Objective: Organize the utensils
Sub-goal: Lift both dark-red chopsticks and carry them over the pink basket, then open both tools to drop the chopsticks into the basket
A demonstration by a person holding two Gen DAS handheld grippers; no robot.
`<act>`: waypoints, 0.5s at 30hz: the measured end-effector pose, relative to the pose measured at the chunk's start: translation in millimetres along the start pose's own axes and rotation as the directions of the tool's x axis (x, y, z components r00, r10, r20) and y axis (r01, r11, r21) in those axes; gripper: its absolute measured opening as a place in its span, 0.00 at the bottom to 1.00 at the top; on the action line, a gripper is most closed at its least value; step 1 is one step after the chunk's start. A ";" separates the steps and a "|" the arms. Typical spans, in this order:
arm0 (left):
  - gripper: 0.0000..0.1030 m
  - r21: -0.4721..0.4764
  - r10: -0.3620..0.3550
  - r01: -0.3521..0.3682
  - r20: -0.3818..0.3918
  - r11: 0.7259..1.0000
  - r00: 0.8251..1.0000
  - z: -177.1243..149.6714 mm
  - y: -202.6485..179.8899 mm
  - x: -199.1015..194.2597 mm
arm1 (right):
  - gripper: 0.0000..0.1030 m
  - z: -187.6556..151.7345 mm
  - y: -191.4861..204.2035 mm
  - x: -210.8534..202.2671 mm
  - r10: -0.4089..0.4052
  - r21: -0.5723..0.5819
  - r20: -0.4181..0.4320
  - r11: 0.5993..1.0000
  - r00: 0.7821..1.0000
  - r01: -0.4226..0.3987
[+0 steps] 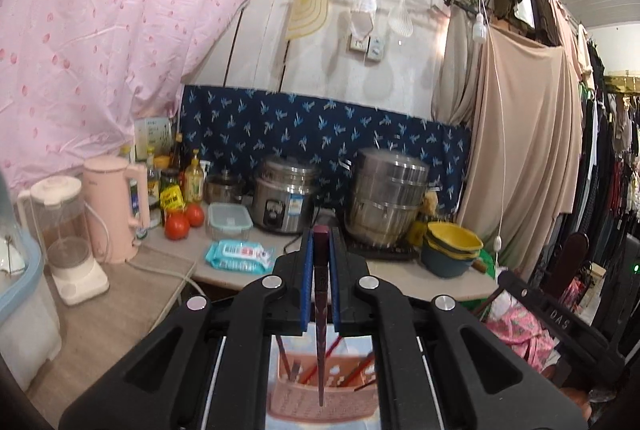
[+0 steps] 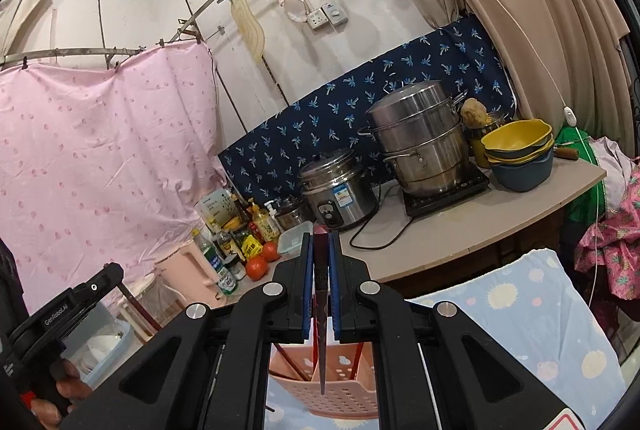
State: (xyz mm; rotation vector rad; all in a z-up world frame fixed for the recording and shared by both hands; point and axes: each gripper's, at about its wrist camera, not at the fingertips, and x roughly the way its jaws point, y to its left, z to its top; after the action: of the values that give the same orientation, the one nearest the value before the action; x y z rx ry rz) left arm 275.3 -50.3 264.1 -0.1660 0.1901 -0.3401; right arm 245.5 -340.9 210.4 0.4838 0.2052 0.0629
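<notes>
My left gripper [image 1: 321,236] is shut on a dark maroon chopstick [image 1: 321,310] that hangs tip down over a pink perforated utensil holder [image 1: 324,400]. Several red chopsticks [image 1: 352,370] stand in that holder. My right gripper [image 2: 321,236] is shut on another dark maroon chopstick [image 2: 321,310], its tip pointing down into the same pink holder [image 2: 344,382], where red chopsticks [image 2: 294,360] lean. The left gripper's body [image 2: 60,314] shows at the lower left of the right wrist view.
The holder stands on a light blue patterned cloth [image 2: 520,318]. Behind is a counter [image 1: 420,278] with a rice cooker [image 1: 286,200], a steamer pot [image 1: 386,196], stacked bowls [image 1: 452,248], tomatoes [image 1: 178,224], bottles, a pink kettle [image 1: 114,206], a blender [image 1: 66,238] and wet wipes [image 1: 240,254].
</notes>
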 end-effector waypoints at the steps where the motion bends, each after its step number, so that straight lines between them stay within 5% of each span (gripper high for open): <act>1: 0.07 -0.001 0.001 -0.001 0.012 1.000 1.000 3.4 0.1 3.3 | 0.07 2.1 -1.3 4.6 0.000 0.010 0.003 1.000 1.000 0.000; 6: 0.07 0.008 0.028 -0.028 0.010 1.000 1.000 1.3 3.8 30.7 | 0.07 3.2 -7.6 27.7 -0.011 0.035 0.000 0.999 1.000 0.011; 15: 0.07 -0.001 0.063 -0.064 -0.144 0.998 0.988 -49.2 22.3 75.8 | 0.07 -35.2 -22.8 70.6 -0.063 -0.005 -0.127 0.998 0.990 0.063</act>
State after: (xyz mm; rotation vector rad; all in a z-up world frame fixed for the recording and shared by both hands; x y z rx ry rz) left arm 342.0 -62.1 200.3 -0.1410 0.3387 -0.2883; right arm 307.4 -337.4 156.5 0.4726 0.3454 0.0318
